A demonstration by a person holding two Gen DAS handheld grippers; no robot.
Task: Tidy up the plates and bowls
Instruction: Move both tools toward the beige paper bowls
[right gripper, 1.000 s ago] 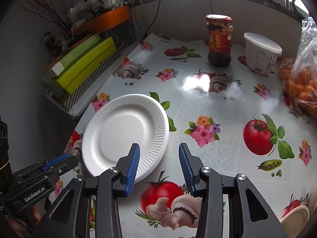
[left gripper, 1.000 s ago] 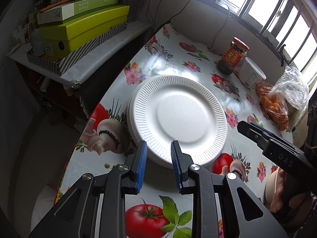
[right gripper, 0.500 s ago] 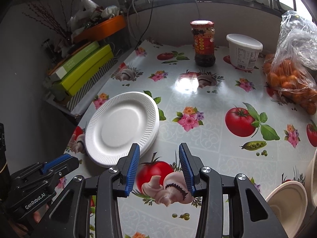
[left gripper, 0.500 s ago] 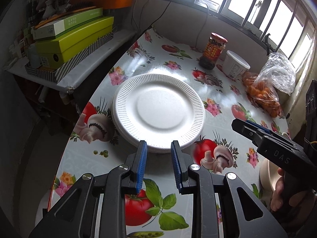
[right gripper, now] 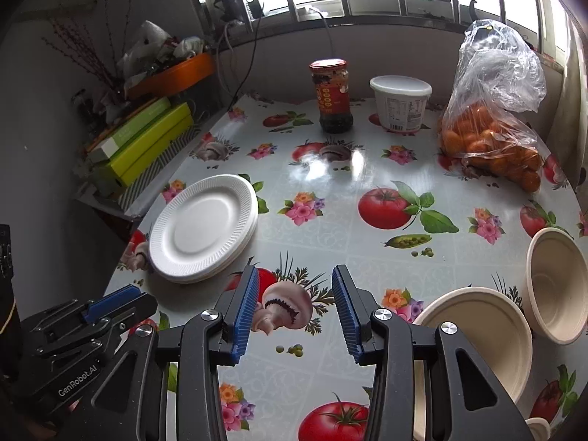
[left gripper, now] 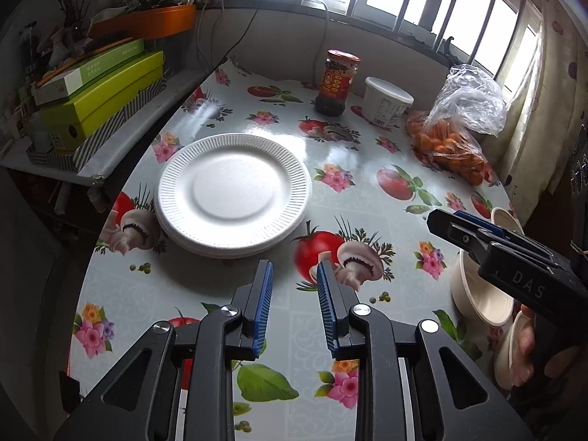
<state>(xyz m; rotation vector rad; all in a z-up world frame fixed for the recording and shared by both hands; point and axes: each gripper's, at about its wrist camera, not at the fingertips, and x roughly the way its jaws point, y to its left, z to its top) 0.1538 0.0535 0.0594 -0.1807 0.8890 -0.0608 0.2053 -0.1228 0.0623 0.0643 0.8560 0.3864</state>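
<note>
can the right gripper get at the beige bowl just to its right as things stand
Probably yes. The right gripper is open and empty, and the wide beige bowl sits beside its right finger with its rim exposed; only a second bowl crowds its far side.

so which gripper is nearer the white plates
Left. The left gripper hangs just short of the white plates' near edge; the right gripper sits farther off, to their right, nearer the bowls.
</note>
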